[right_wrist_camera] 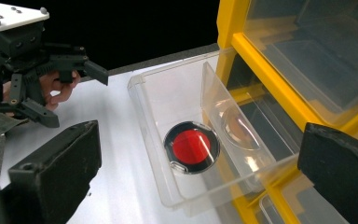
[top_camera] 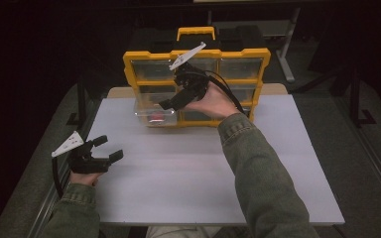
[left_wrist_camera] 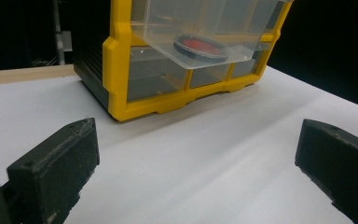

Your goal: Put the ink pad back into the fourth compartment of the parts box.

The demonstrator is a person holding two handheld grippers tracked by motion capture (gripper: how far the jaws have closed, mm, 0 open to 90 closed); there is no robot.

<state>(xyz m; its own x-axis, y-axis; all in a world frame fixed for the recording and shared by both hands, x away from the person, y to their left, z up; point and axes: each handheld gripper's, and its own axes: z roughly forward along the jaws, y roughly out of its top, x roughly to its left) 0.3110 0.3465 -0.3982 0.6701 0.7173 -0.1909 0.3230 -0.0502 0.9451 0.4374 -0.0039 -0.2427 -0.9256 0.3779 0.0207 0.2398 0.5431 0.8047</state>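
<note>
On the white desk (top_camera: 193, 168) stands a yellow organizer (top_camera: 196, 84); its clear drawer (right_wrist_camera: 186, 140), pulled out, holds a red disc (right_wrist_camera: 191, 147). Both the left tongs (top_camera: 108, 148) and right tongs (right_wrist_camera: 200, 182) are open, holding nothing.

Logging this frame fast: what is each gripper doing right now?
Left gripper: open, holding nothing, over the white table.
Right gripper: open, holding nothing, at the pulled-out clear drawer with the red disc.

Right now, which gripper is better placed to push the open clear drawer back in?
Right. The right gripper hovers open at the drawer holding the red disc; the left gripper sits far off.
</note>
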